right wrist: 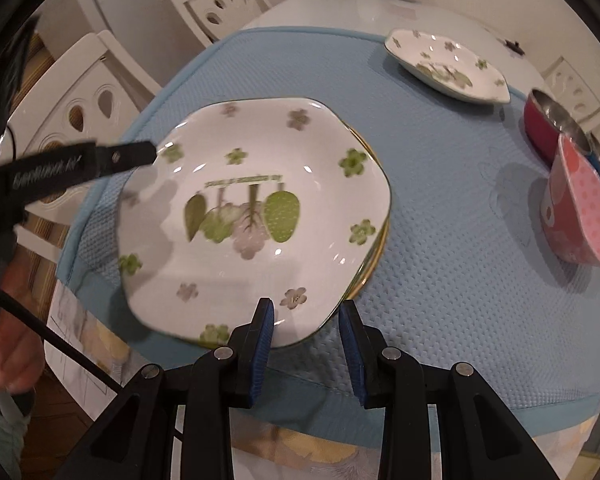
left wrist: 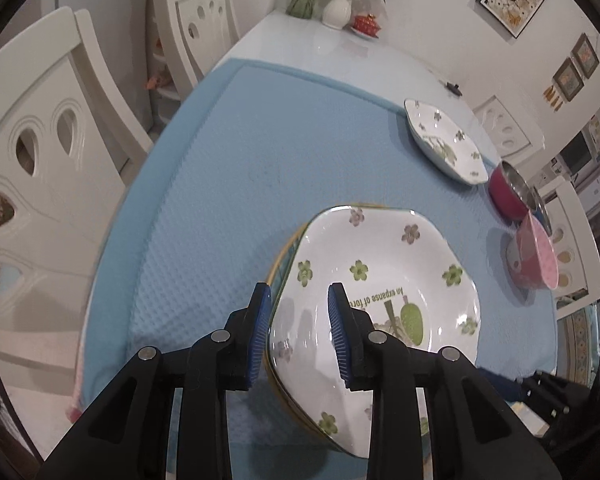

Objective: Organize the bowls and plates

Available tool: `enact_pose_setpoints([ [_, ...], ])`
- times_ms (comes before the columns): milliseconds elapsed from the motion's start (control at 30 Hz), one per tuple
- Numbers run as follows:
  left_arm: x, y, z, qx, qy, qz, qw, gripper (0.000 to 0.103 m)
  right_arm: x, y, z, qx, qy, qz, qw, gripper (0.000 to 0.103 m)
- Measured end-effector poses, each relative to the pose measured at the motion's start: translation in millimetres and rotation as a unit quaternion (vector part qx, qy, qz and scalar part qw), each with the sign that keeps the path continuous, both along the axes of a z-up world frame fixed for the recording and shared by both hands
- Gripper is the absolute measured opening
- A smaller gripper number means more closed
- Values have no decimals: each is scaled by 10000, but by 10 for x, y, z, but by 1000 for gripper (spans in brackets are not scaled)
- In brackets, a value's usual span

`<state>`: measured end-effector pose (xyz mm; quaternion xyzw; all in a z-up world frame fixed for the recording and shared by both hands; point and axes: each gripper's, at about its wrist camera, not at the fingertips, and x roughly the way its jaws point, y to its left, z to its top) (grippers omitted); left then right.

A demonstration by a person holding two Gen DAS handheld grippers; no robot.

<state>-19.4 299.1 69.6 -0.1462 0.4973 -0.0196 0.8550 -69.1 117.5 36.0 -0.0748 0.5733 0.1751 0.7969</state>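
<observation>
The left claw point(left wrist: 300, 332) is straddling the near-left rim of the top floral plate point(left wrist: 380, 292), one blue pad outside the rim and one inside over the plate's face; the pads are standing slightly apart and whether they are pressing the rim cannot be told. The right claw point(right wrist: 306, 344) is hovering at the plate's near edge with its pads apart and nothing between them. That plate is sitting on a gold-rimmed plate point(right wrist: 374, 248), mostly hidden beneath it, on the blue mat point(left wrist: 220, 200) covering the surface. Green writing on the plate is reading "An expanse of fore…", the rest being cut off by a pad; in the right wrist view the same line is blurring beyond reading. White lettering on the left claw's black arm point(right wrist: 60, 168) is too smeared to make out. Farther right, a pink dotted bowl point(right wrist: 580, 216) is leaning against a red bowl point(right wrist: 544, 128). Beyond, a second floral plate point(right wrist: 448, 68) is lying at the mat's far edge.
</observation>
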Motion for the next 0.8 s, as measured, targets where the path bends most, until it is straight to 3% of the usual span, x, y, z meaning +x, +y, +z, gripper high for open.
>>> enact_pose_setpoints([
  [267, 164, 8, 213, 92, -214, -122, 9997, 27, 41, 27, 182, 270, -26, -10, 9996, 32],
  [467, 420, -182, 563, 725, -434, -257, 9961, 27, 263, -18, 460, 302, -261, -304, 9987, 33],
  [633, 597, -269, 844, 916, -559, -204, 9940, 27, 555, -239, 688, 476, -422, -909, 9938, 39],
  [700, 645, -282, 940, 830, -608, -227, 9944, 35, 650, -359, 749, 565, -440, -1219, 9900, 45],
  [800, 685, -285, 1037, 507, -678, -334, 9958, 36, 741, -521, 818, 679, -469, -1590, 9838, 49],
])
